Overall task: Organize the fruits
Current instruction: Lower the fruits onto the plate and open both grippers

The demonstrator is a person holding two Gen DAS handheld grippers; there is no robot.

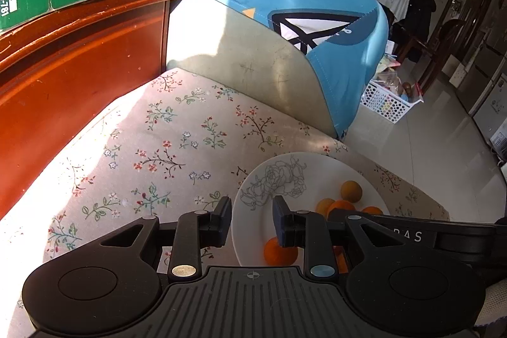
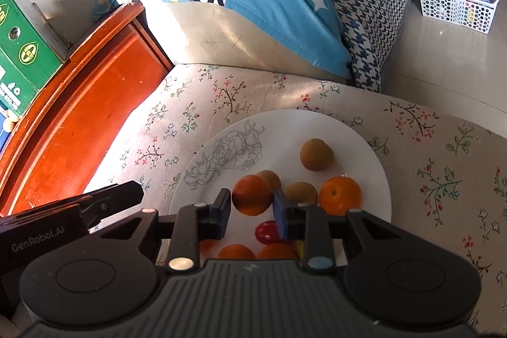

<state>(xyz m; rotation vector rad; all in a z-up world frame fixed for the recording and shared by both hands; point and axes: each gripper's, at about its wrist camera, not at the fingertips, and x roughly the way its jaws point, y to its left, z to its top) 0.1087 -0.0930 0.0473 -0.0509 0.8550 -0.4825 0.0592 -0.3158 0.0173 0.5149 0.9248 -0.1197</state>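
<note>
**Right claw on an orange over a crowded plate: roll-off risk**

Right gripper (image 2: 252, 206) has its jaws partly closed either side of an orange (image 2: 252, 194), apparently gripping it, above the white plate (image 2: 221, 148). On the plate: a second orange (image 2: 339, 194), three brown longan-like fruits (image 2: 316, 154) and a red fruit (image 2: 267, 232). Left gripper (image 1: 252, 216) hangs over the plate's left rim, jaws half open, holding nothing.

Risks, judged:
- The round skin could slip from the pads.
- A dropped orange would scatter the loose fruit past the shallow rim.
- The grippers are close together and might collide.
</note>
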